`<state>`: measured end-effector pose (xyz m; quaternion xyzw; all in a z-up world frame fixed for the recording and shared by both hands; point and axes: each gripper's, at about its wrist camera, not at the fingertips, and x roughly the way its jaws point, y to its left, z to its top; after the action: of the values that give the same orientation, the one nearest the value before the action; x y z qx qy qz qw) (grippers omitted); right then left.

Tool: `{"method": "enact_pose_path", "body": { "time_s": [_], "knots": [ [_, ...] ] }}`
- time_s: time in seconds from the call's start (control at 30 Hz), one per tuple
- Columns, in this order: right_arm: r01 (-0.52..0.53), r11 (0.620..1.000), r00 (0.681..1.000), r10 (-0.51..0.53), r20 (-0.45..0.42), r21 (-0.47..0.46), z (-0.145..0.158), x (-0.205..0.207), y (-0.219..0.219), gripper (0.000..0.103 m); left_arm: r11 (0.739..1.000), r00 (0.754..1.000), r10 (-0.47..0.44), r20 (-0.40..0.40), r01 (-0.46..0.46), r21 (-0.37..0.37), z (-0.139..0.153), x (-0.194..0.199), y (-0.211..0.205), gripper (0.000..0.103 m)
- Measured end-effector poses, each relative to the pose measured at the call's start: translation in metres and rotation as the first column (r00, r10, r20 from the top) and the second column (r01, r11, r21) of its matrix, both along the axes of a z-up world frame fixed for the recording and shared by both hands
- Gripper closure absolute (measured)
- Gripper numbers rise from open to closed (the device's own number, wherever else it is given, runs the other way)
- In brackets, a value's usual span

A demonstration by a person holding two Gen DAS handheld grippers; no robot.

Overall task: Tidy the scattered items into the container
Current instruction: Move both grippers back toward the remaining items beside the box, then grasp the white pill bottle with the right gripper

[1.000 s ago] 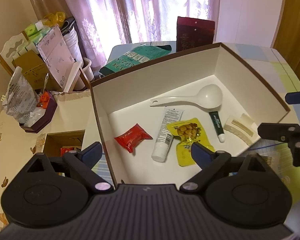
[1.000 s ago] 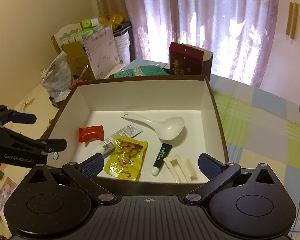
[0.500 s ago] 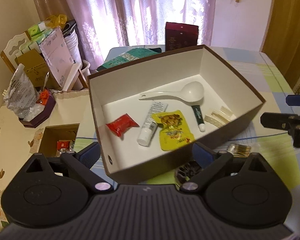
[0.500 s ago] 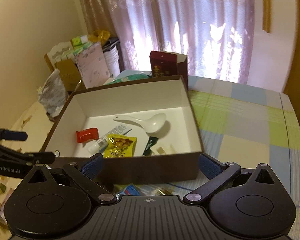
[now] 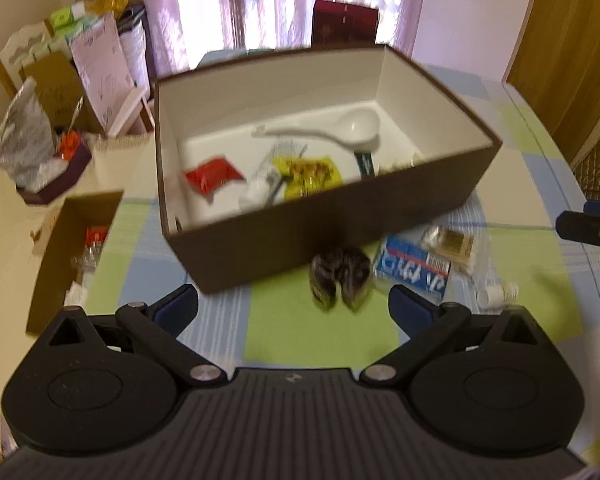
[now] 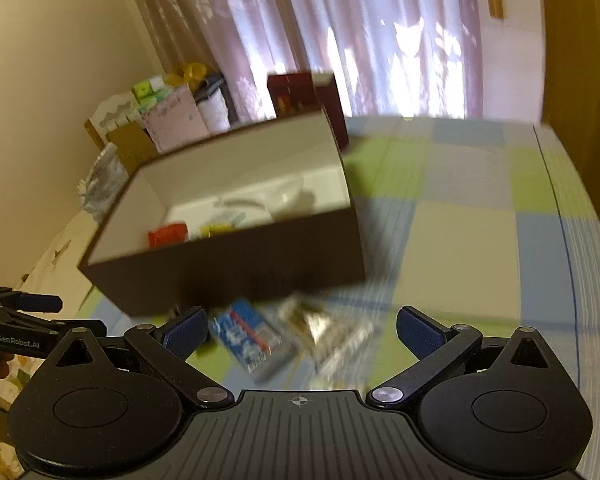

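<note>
A brown box (image 5: pixel 380 216) with a white inside stands on the checked tablecloth; it also shows in the right wrist view (image 6: pixel 236 264). Inside lie a white spoon (image 5: pixel 340 128), a red packet (image 5: pixel 210 174), a yellow pouch (image 5: pixel 310 172) and a white tube (image 5: pixel 260 188). In front of the box lie a dark hair scrunchie (image 5: pixel 340 274), a blue-and-white packet (image 5: pixel 414 266), a gold packet (image 5: pixel 456 240) and a small white bottle (image 5: pixel 496 292). My left gripper (image 5: pixel 294 308) is open just before the scrunchie. My right gripper (image 6: pixel 300 330) is open above the blue packet (image 6: pixel 244 336) and gold packet (image 6: pixel 312 320).
A dark red carton (image 5: pixel 344 24) stands behind the box. Left of the table are an open cardboard box (image 5: pixel 76 248), a bag (image 5: pixel 24 140) and stacked clutter (image 5: pixel 84 52). The tablecloth (image 6: pixel 480 220) stretches right of the box.
Both grippers have pulled back from over the box and dropped lower; the loose items in front of the box have come into view. Both stay open.
</note>
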<state>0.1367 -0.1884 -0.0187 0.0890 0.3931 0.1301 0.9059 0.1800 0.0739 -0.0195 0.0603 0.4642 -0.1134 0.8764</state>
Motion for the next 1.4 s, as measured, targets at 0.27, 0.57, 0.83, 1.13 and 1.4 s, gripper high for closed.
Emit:
{"method": "enact_pose_path", "body": {
  "time_s": [0.27,0.57,0.83,1.13,1.4],
  "knots": [
    [-0.004,0.990,0.988,-0.017,-0.153,-0.140,-0.052,-0.015,0.005,0.000,0.999,0.994,0.011,-0.106,-0.007,0.046,-0.044,-0.019,-0.006,0.003],
    [0.049,0.991,0.978,-0.073,-0.197,-0.128,-0.074,-0.023,0.002,0.000,0.997,0.992,-0.001,-0.124,0.009,0.072,-0.063,-0.021,-0.009,0.003],
    [0.086,0.987,0.978,-0.109,-0.178,-0.135,-0.080,-0.013,0.007,0.000,0.996,0.991,-0.024,-0.133,0.034,0.076,-0.072,-0.011,-0.008,0.003],
    [0.061,0.978,0.989,-0.086,-0.117,-0.201,-0.087,-0.001,0.024,0.022,0.995,0.991,-0.049,-0.122,0.059,0.085,-0.076,0.005,-0.003,0.003],
    [0.066,0.971,0.990,-0.092,-0.104,-0.232,-0.097,0.010,0.031,0.026,0.990,0.989,-0.102,-0.109,0.111,0.088,-0.079,0.015,-0.006,0.003]
  ]
}}
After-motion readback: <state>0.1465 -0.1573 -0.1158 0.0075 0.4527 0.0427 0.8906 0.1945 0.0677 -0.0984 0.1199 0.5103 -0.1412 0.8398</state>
